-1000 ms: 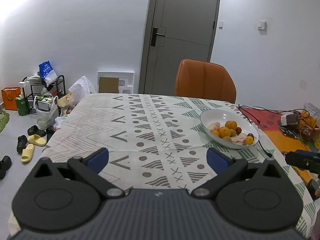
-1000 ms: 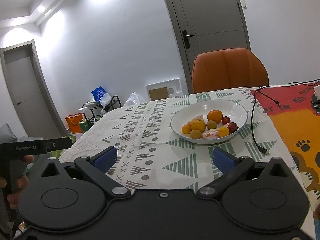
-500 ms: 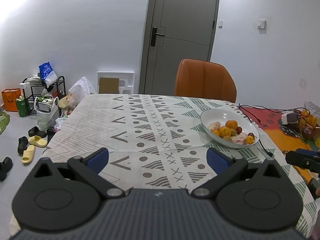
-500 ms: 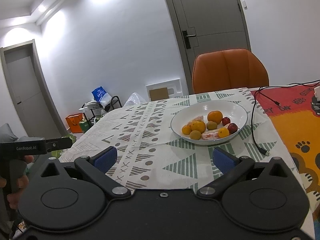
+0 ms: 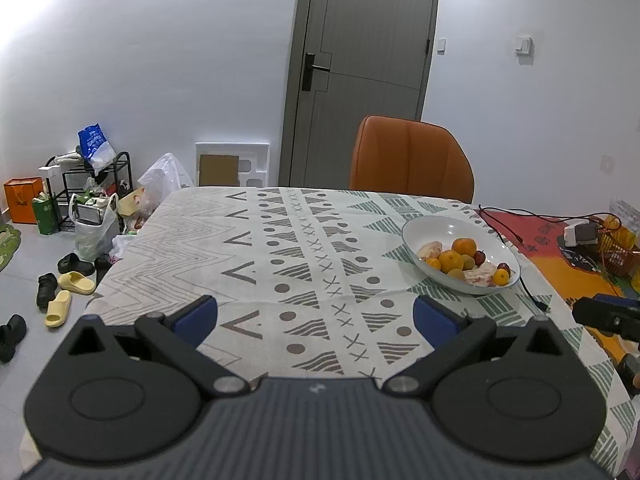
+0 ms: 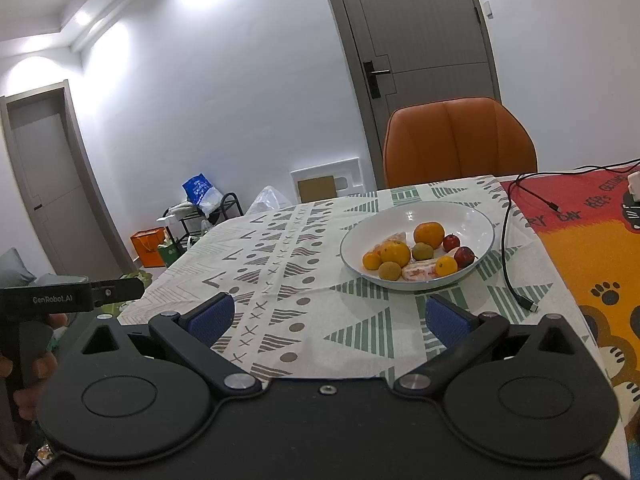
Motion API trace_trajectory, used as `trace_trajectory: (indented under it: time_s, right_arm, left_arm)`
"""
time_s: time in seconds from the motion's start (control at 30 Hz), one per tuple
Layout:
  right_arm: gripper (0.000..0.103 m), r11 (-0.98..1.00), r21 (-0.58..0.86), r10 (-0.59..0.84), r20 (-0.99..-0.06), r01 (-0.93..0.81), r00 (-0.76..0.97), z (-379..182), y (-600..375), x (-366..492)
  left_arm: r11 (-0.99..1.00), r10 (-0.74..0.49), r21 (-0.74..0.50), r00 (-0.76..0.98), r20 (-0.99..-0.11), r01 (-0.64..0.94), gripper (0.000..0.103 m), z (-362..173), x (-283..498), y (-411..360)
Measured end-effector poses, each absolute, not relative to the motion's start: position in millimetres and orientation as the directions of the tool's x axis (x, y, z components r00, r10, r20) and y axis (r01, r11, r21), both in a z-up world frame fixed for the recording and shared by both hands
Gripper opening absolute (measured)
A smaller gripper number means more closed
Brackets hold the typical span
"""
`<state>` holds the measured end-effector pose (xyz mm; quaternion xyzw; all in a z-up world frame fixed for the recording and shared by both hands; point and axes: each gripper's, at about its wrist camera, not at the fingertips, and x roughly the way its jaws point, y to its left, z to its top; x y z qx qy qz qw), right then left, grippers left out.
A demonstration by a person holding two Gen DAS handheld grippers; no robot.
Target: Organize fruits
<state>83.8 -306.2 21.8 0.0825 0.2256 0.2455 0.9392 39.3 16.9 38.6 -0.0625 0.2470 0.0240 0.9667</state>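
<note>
Left tool (image 5: 315, 316): blue-padded fingers spread wide, nothing between them, poised over the near edge of the surface (image 5: 280, 264), which wears a patterned cloth. Left tool's body also shows at the left edge of the right wrist view, held by a hand (image 6: 28, 364).

Right tool (image 6: 328, 316): blue-padded fingers spread wide, nothing held, poised over the near edge of the same surface, the white bowl (image 6: 472, 220) ahead and slightly right of its fingers.

White bowl (image 5: 432, 228): stands on the patterned cloth, well apart from both tools. Contents, all inside the bowl:
- large orange (image 6: 429, 234), toward the far side;
- second orange (image 6: 395, 253), nearer, left of centre;
- small orange fruit (image 6: 371, 261), at the left;
- small orange fruit (image 6: 446, 265), near side;
- two greenish-brown round fruits (image 6: 389, 271), near side and centre;
- two dark red fruits (image 6: 464, 256), right of the oranges;
- pale pink peeled segments (image 6: 418, 272), near rim and far left.

Black cable (image 6: 507, 248): lies just right of the bowl.
Orange chair (image 6: 460, 140): behind the bowl, at the surface's far edge.
Grey door (image 5: 360, 68): behind the chair.
</note>
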Motion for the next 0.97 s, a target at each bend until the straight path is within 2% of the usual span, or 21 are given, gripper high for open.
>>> trace_trajectory:
  time_s: [0.6, 0.97]
  right_arm:
    - [0.103, 0.875, 0.253, 0.483, -0.388, -0.413, 0.785, 22, -299, 83]
    - [0.103, 0.881, 0.264, 0.471, -0.394, -0.393, 0.789, 9, -294, 85]
  left_arm:
    - [0.990, -0.013, -0.129, 0.884, -0.468, -0.054, 0.103, 34, 34, 23]
    - [0.994, -0.004, -0.097, 0.860, -0.511, -0.053, 0.103, 23, 47, 21]
